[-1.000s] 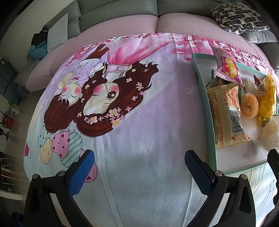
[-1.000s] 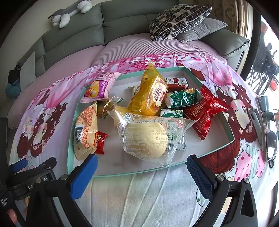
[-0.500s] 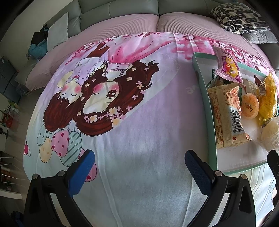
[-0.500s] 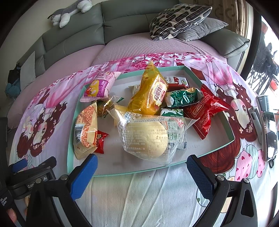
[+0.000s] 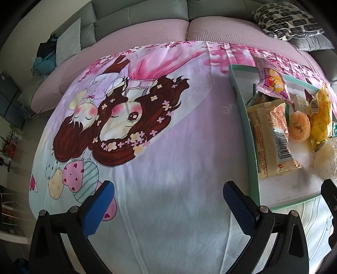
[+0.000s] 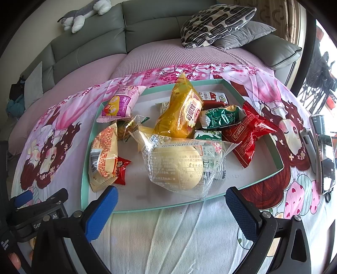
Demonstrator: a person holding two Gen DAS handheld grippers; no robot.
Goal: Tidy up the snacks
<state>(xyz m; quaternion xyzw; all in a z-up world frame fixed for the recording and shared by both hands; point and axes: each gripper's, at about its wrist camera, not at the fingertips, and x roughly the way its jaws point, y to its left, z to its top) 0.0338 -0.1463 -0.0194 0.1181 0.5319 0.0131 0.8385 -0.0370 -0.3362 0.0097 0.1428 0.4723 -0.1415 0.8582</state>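
Holding both tongs apart and empty, I see my right gripper [image 6: 169, 207] near the clear bun packet [image 6: 179, 166] in the green tray [image 6: 84, 168]. My left gripper [image 5: 168, 202] hovers over the cartoon blanket [image 5: 168, 147], left of it.

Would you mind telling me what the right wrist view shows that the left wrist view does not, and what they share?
Only the right wrist view shows the red foil snack packet, the green foil packet, the grey plush toy on the sofa back, and the open right gripper.

Only the left wrist view shows the round orange jelly cup and the open left gripper over bare printed cloth.

Both show the mint-rimmed white tray, the tall yellow snack bag, the pink snack packet and the black-and-white patterned cushion.
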